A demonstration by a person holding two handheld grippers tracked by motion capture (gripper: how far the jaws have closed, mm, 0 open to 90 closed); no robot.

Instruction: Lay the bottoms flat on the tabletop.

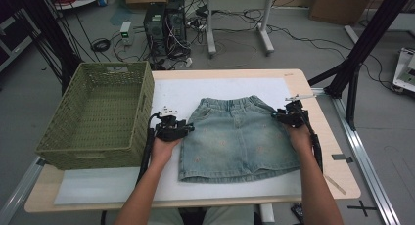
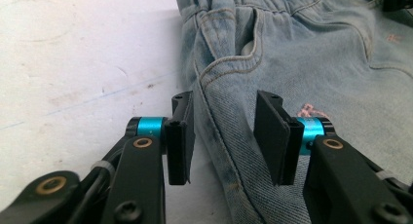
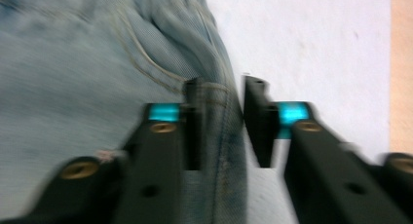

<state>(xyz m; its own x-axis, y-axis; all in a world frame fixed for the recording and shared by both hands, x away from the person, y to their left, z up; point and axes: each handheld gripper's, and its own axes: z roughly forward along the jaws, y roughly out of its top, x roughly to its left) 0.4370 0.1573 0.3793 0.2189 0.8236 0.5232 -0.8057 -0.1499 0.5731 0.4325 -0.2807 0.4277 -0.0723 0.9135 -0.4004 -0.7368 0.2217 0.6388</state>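
Denim skirt (image 1: 240, 137) spread flat at the centre of the frame, on white sheet (image 1: 171, 95) over tabletop (image 1: 337, 176), waistband toward the top. Green basket (image 1: 98, 112) at left, nothing inside.

Left gripper (image 1: 190, 128) at the skirt's left edge, just below the waistband. In the left gripper view (image 2: 224, 136), jaws partly apart and straddling the side seam (image 2: 214, 112), pads clear of the cloth: no grip. Right gripper (image 1: 276, 115) at the skirt's right edge, near the waistband corner. In the right gripper view (image 3: 221, 121), blurred, jaws narrowly apart around the seamed edge; inner pad close against the fold, outer pad off it, so apparently not clamped.

Judged early in the work: skirt smoothed out, unfolded, neither edge pinched. Left to do, likely: close on both edges, fold, then place in the basket.
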